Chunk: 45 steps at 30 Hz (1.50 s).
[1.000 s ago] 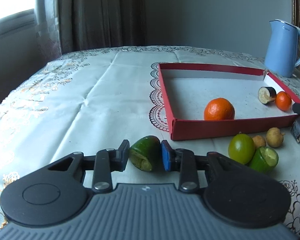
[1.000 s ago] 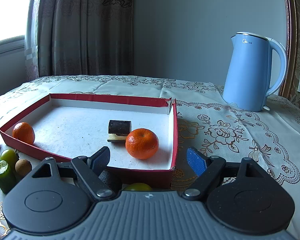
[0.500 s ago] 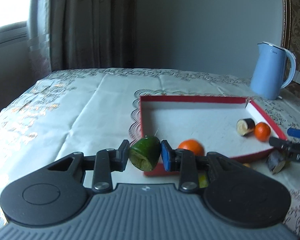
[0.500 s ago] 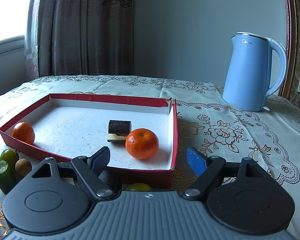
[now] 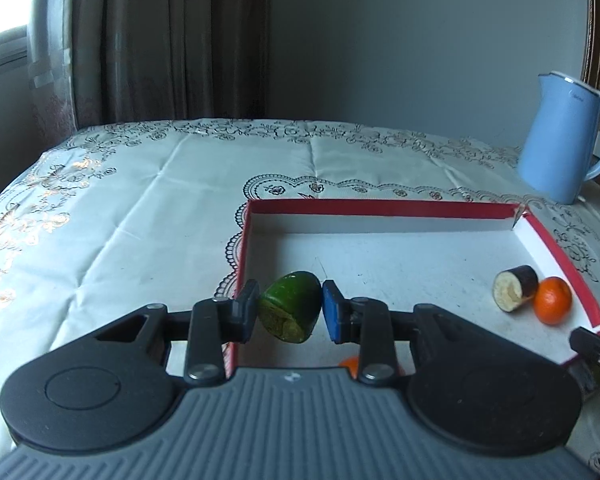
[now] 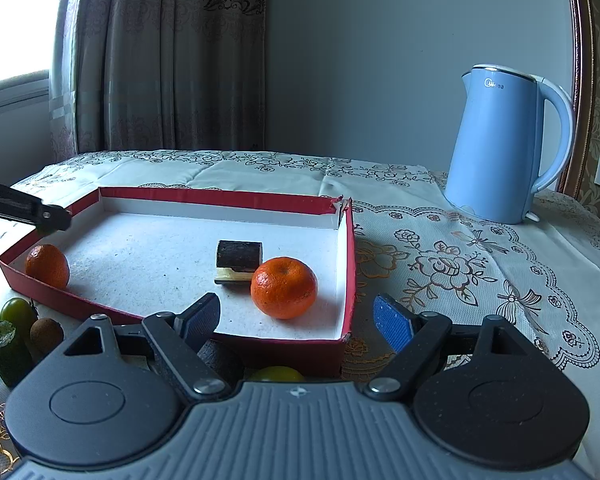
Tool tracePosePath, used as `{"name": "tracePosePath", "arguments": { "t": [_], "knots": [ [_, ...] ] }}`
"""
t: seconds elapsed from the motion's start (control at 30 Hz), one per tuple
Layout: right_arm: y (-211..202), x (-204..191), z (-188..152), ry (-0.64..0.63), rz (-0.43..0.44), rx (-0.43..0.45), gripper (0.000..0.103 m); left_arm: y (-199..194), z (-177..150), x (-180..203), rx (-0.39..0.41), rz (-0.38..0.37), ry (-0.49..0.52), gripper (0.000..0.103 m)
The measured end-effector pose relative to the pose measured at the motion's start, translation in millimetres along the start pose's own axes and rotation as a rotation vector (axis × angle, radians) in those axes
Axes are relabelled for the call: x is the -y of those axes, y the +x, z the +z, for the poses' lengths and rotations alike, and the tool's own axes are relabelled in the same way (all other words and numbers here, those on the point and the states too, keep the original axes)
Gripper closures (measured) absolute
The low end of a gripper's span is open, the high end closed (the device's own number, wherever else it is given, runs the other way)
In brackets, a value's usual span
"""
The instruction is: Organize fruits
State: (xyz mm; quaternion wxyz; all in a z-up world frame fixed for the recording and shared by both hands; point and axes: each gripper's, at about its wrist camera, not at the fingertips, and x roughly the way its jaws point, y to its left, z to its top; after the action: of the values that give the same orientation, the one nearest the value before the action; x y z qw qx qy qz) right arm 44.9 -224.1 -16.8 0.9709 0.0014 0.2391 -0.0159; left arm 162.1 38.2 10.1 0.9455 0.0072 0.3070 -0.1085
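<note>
- The left gripper [image 5: 290,312] points forward and downward over the near left corner of the red tray [image 5: 380,207], its jaws drawn close together.
- Both its pads press the sides of a cut green fruit [image 5: 291,306], which hangs clear of the tray floor.
- The right gripper [image 6: 296,316] points forward and downward at the tray's near right corner, level across its two fingers.
- Its jaws stand wide apart with nothing between the pads.

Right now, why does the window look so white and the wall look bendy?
Left wrist view: the window is blown out by daylight, and the green fruit piece looks dim. Right wrist view: the fisheye lens bows the gold frame behind the blue kettle.
</note>
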Motion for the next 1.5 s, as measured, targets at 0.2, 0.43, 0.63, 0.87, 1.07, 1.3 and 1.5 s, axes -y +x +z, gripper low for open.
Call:
{"name": "tracePosePath", "arguments": {
  "t": [0.2,0.43,0.63,0.87,1.07,1.3,1.5],
  "knots": [
    [0.0,0.0,0.2,0.0,0.0,0.0,0.019,23.4,1.6,2.1,-0.032,0.018,-0.008,0.072],
    [0.3,-0.4,0.1,-0.001,-0.001,0.0,0.019,31.1,-1.4,8.2,-0.025,0.04,0.021,0.072],
    [0.4,-0.4,0.1,0.0,0.0,0.0,0.019,28.8,-3.8,11.7,-0.02,0.019,0.023,0.057],
    [0.9,0.2,0.3,0.002,0.001,-0.002,0.019,10.2,-5.0,9.1,0.026,-0.022,-0.02,0.026],
    [1.2,1.1,0.1,0.008,0.003,-0.003,0.018,-32.4,-8.1,6.4,0.137,0.023,-0.035,0.01],
    [0.5,1.1,-0.1,0.01,-0.009,0.001,0.018,-91.7,-53.1,-1.2,0.176,0.012,-0.019,0.002],
    [0.6,1.5,-0.1,0.014,-0.021,0.003,0.018,-109.1,-90.6,2.1,0.137,0.005,0.033,0.0]
  ]
}}
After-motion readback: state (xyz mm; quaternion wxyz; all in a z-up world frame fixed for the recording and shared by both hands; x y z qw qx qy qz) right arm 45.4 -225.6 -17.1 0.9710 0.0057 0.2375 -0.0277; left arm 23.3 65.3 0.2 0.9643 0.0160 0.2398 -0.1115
